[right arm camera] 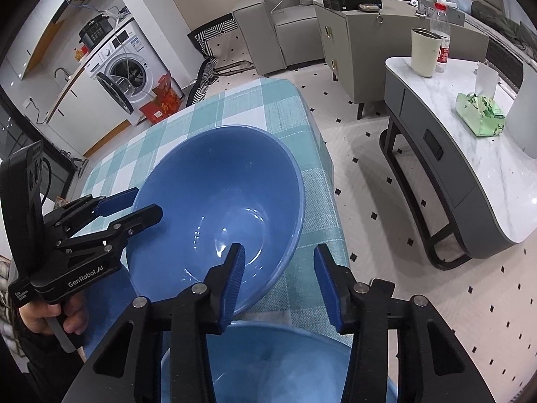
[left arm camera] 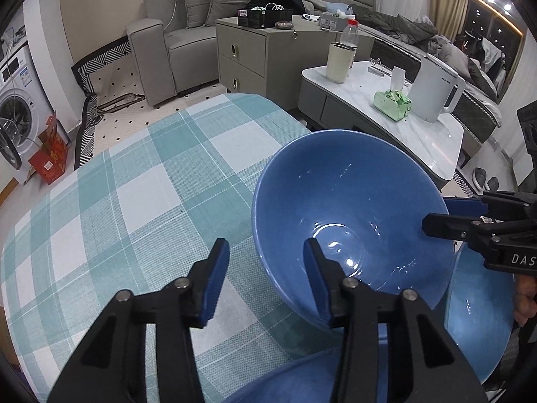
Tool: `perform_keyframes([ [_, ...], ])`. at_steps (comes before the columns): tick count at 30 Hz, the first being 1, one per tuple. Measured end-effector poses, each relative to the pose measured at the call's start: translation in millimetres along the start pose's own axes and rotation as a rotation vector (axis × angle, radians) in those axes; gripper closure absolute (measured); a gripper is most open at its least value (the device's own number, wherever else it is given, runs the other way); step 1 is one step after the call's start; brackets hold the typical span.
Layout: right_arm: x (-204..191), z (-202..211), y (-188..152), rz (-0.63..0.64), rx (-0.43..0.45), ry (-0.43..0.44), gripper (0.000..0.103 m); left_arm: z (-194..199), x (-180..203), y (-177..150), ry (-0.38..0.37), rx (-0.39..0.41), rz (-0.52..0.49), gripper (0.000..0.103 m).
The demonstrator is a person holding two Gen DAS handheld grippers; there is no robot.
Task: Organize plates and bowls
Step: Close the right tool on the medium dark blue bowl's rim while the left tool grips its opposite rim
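Nearest to hand, the left claw (left arm camera: 266,247) straddles the near rim of a deep glossy blue ceramic bowl (left arm camera: 349,208): one blue pad sits inside the bowl, the other outside over the cloth. Its jaws stand at a narrow gap; whether the pads press the wall I cannot tell. The right claw (right arm camera: 278,252) does the same on the opposite side of that bowl (right arm camera: 218,208), one pad inside and one outside, its jaws likewise narrow, contact unclear. The bowl is tilted, its mouth turned up and toward the left claw, and it lies on the table with the teal and white checked cloth (left arm camera: 134,184), near the table's far right edge. A second blue bowl (right arm camera: 268,359) sits just beneath the right claw. A person's hand (right arm camera: 50,319) grips the left handle.
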State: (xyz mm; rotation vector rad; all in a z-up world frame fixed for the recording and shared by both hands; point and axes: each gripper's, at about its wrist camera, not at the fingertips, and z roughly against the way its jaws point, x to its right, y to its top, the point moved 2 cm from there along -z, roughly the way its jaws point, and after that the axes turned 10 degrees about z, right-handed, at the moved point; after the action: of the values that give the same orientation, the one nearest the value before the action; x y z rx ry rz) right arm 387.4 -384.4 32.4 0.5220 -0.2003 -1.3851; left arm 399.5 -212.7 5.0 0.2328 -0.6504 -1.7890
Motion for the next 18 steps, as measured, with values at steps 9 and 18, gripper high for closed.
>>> perform_keyframes([
  [9,-2.9,-1.7,-2.2,0.015,-0.008,-0.012,0.078,-3.1,0.0,-1.8,-0.016,-0.015,-0.007,0.081],
  [18,-7.2,-0.9,-2.5,0.041,-0.001,-0.035,0.084,-2.1,2.4,-3.1,-0.028,-0.014,-0.017,0.087],
])
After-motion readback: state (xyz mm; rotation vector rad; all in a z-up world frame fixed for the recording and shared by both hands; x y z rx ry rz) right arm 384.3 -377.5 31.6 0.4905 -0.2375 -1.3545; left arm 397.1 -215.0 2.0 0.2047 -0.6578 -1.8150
